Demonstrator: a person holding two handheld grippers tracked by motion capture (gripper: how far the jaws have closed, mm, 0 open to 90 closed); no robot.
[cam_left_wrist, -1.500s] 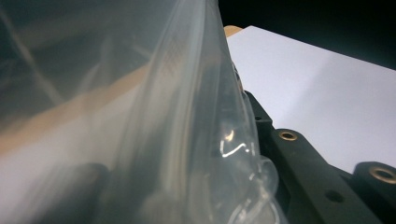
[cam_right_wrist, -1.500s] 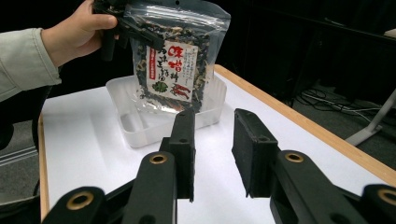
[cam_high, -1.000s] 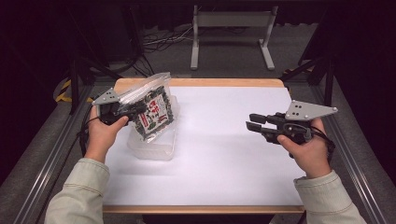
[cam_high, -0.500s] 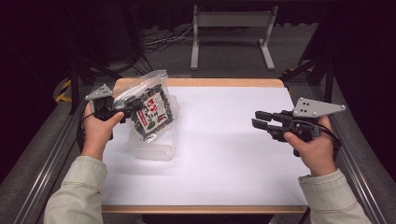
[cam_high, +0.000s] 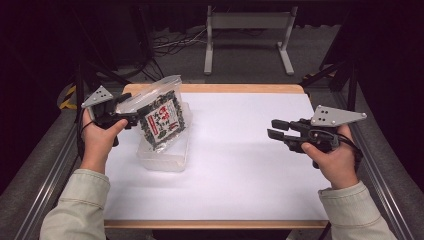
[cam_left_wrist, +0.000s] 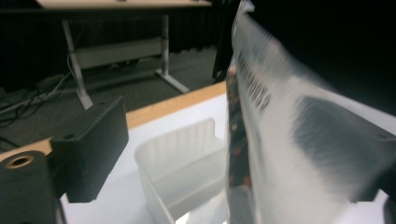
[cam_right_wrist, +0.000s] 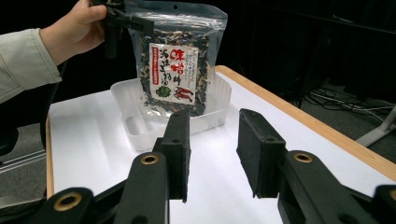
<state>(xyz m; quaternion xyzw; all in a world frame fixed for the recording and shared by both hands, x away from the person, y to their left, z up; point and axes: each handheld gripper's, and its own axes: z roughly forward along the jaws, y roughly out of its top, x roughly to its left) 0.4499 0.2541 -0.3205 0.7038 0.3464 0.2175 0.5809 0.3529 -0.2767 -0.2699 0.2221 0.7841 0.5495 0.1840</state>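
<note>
Jaws of your left hand-held gripper (cam_high: 131, 119) have just been opening around the snack bag (cam_high: 162, 120), which stands in the plastic tub (cam_high: 167, 155) near the table's (cam_high: 240, 165) far left corner; your right hand-held gripper (cam_high: 276, 129) hovers open, holding nothing.

L claw (cam_high: 131, 116) raised by table's far-left corner, jaws just been opening, now wide w/ bag between, pads not pressing. R claw (cam_high: 274, 128) level near right edge, pointing left, jaws partly apart, empty. Both forearms in from near edge.

Dark room, grey floor (cam_high: 240, 65), metal stand (cam_high: 247, 22)
</note>
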